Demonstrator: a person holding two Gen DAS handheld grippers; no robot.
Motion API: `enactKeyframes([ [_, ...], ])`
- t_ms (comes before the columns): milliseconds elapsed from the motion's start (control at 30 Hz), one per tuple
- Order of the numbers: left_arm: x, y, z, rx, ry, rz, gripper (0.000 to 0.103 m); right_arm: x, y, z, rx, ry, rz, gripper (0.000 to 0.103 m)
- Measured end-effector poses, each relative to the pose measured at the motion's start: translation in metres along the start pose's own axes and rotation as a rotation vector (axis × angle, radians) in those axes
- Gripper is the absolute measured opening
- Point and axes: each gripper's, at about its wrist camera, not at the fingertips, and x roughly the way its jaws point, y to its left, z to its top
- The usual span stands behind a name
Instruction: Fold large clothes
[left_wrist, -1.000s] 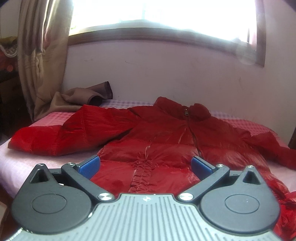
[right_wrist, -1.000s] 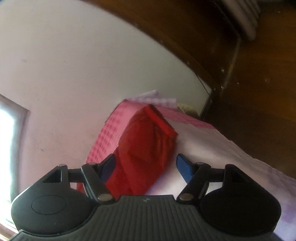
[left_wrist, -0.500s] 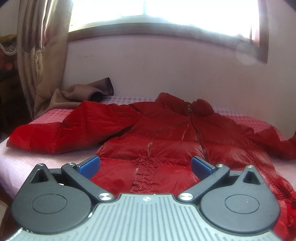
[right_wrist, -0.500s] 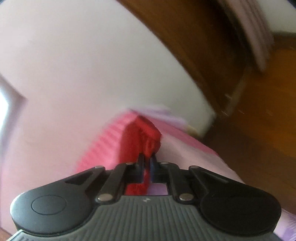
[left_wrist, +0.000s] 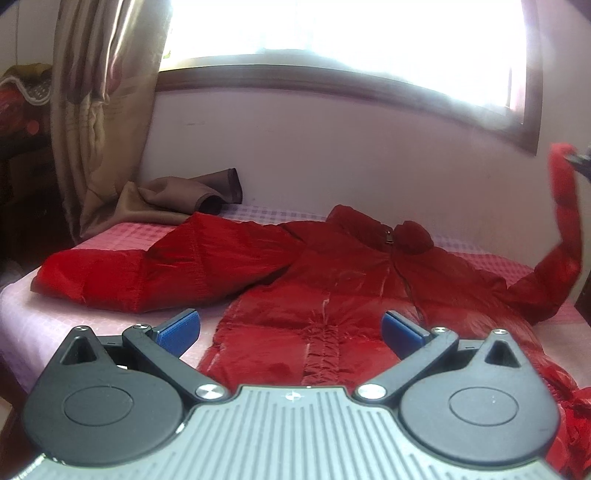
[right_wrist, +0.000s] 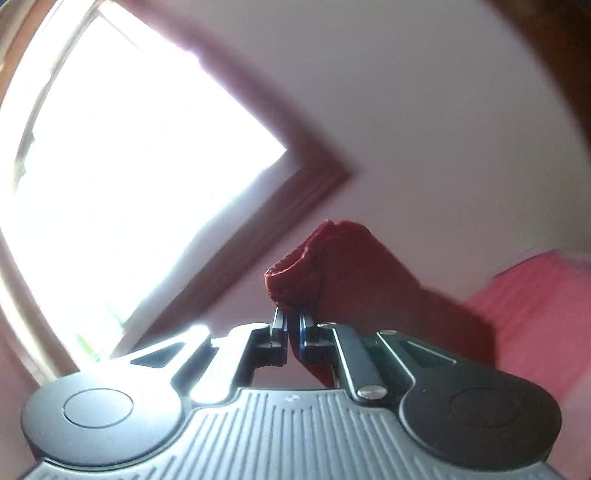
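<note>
While 1 red jacket lies front-up across the bed, zipped to the collar, its 2 sleeves sit differently: 1 stretches flat toward the curtain side, and the other sleeve rises off the bedding at the right edge of the left wrist view. The right gripper has its jaws pinched nearly together on that sleeve's cuff, with red cloth bunched just past the fingertips. The left gripper hangs over the jacket's lower hem with its 2 blue pads spread wide and nothing between them. 1 brown garment lies crumpled at the far corner of the bed, touching the wall and just beside 1 patterned curtain. 1 bright window spans the wall above. Nothing lies on top of the jacket's body. The right wrist view is blurred.
</note>
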Motion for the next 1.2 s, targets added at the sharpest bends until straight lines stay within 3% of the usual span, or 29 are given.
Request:
enactKeyframes([
  [267,0.000,0.020,-0.003,-0.008,0.016,0.004,0.103,0.092,0.059,-0.113,-0.035,0.242,0.106,0.006],
  [467,0.009,0.039,-0.010,-0.037,0.050,0.015,0.103,0.139,0.059,-0.190,-0.084,0.402,0.081,0.005],
  [600,0.015,0.050,-0.013,-0.070,0.069,0.022,0.103,0.145,0.071,-0.234,-0.161,0.490,0.037,0.005],
  [967,0.029,0.081,-0.006,-0.168,0.090,0.032,0.103,0.159,0.101,-0.301,-0.423,0.671,-0.036,0.006],
  [1200,0.045,0.136,-0.002,-0.349,0.115,0.050,0.103,0.151,0.109,-0.329,-0.609,0.696,-0.108,0.007],
])
